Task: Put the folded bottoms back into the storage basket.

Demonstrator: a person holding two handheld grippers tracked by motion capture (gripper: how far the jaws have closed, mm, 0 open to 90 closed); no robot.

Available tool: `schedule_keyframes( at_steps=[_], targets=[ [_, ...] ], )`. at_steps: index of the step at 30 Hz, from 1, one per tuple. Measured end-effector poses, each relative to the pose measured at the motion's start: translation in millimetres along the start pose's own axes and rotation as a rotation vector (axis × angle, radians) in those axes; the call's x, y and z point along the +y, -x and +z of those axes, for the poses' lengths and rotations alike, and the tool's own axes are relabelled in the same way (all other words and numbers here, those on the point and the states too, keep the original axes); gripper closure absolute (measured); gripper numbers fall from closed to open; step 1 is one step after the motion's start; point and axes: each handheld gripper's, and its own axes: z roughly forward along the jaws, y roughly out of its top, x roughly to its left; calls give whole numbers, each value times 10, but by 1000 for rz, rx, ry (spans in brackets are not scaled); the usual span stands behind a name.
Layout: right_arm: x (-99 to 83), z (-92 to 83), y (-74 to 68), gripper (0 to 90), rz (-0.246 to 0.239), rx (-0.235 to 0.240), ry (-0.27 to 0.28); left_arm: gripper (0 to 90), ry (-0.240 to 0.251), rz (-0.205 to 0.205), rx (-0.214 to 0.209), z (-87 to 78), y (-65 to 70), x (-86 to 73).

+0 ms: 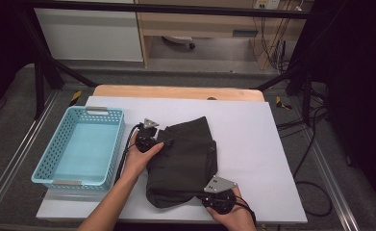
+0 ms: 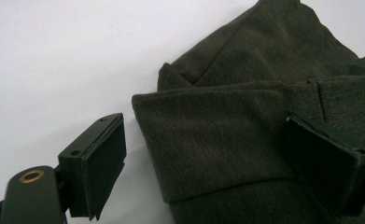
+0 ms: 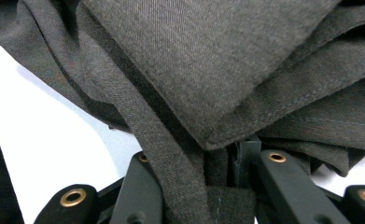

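A dark olive folded garment [image 1: 185,159] lies in the middle of the white sheet. At its left edge my left gripper [image 1: 165,142] stands open. In the left gripper view a folded flap of the garment [image 2: 217,149] lies between the wide-apart jaws of my left gripper [image 2: 213,163]. One pad [image 2: 103,163] rests over bare sheet, the other pad [image 2: 325,163] over the cloth. At the garment's near edge my right gripper [image 1: 213,193] is shut on the cloth. In the right gripper view, layers of the garment [image 3: 208,70] are bunched between the jaws of my right gripper [image 3: 227,168].
A teal perforated basket [image 1: 46,159] stands at the left on the white sheet [image 1: 253,134], close beside my left hand. A wooden table edge [image 1: 176,91] shows at the back. Cables lie on the floor at the right.
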Motion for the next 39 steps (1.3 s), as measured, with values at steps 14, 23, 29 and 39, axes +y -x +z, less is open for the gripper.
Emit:
schedule_keyframes(
  at_steps=[14, 23, 29, 39],
  targets=[
    [0, 2, 11, 722, 10, 9, -1, 134, -18, -76, -99, 117, -112, -62],
    [0, 2, 14, 721, 14, 10, -2, 136, -15, -73, -114, 125, -126, -63],
    [0, 3, 16, 721, 15, 11, -1, 243, -23, -93, -169, 117, -140, -68],
    [4, 3, 23, 722, 19, 16, -2, 527, -27, -32, -203, 82, -52, -53]
  ],
)
